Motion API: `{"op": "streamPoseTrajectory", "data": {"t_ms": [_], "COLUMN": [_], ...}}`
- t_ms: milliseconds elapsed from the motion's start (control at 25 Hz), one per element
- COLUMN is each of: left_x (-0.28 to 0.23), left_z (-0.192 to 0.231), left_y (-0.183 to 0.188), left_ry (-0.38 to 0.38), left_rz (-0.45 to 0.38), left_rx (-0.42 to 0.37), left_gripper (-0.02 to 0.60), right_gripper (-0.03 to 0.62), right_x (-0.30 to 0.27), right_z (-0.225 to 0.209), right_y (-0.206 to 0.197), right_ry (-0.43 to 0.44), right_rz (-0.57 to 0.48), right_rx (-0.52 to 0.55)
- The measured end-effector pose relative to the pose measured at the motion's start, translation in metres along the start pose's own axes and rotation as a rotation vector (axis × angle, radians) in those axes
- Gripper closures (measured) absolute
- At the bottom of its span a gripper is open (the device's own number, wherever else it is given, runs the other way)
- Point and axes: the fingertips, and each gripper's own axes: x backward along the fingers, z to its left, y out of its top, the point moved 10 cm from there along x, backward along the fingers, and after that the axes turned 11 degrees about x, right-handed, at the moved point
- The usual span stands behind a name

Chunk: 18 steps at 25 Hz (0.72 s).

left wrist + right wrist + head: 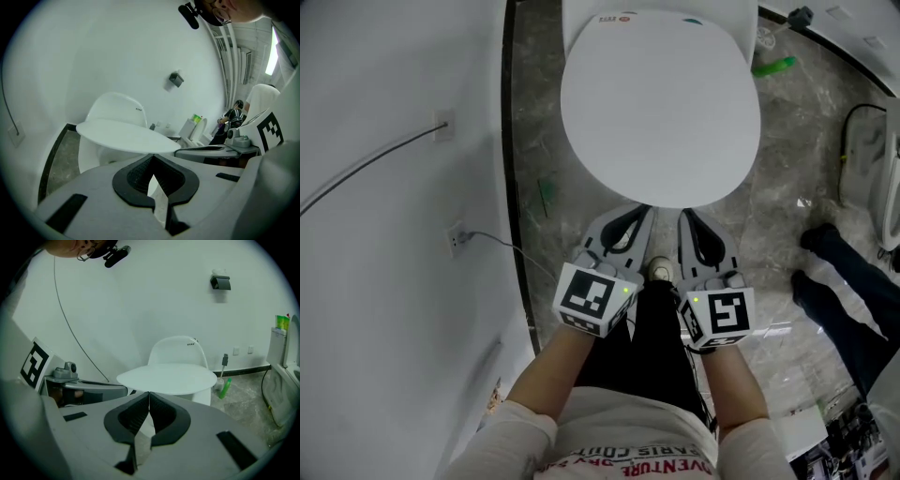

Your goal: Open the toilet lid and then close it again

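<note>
The white toilet has its lid down flat over the bowl, with the rounded tank behind it. Both grippers hover side by side just in front of the lid's near edge, apart from it. My left gripper is shut with nothing between its pads. To its right my right gripper is shut and empty too. In the left gripper view the lid lies ahead of the closed left gripper. The right gripper view shows the lid beyond the closed right gripper.
A white wall with a cable and a socket runs close on the left. A green bottle lies on the marble floor right of the toilet. Another person's legs and a second white fixture are at the right.
</note>
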Motion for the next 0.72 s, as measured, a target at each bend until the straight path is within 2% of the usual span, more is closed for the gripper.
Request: {"op": "streamPoseTrajectory", "data": {"t_ms": [200,360,600,720], "left_x": [0.008,0.009,-0.001,-0.007], "left_z": [-0.014,-0.021,-0.034,-0.037], "left_y": [0.040,0.083,0.147,0.177], "left_ry": [-0.039,-0.057,-0.061,-0.038], "left_rz": [-0.027,-0.094,-0.172,-0.206], "left_rx": [-0.008,-0.053,-0.095,-0.088], "left_gripper": [0.575,0.575,0.575,0.575], "right_gripper": [0.580,0.580,0.580,0.580], "right_x": [0.011,0.011,0.008,0.001], "right_z": [-0.004,-0.011,-0.036,-0.049], "right_y": [0.042,0.086,0.148,0.175], "right_ry": [-0.046,-0.092,-0.106,-0.092], "right_rz": [-0.014,-0.073,-0.148,-0.166], "right_rx": [0.002,0.016,0.053,0.072]}}
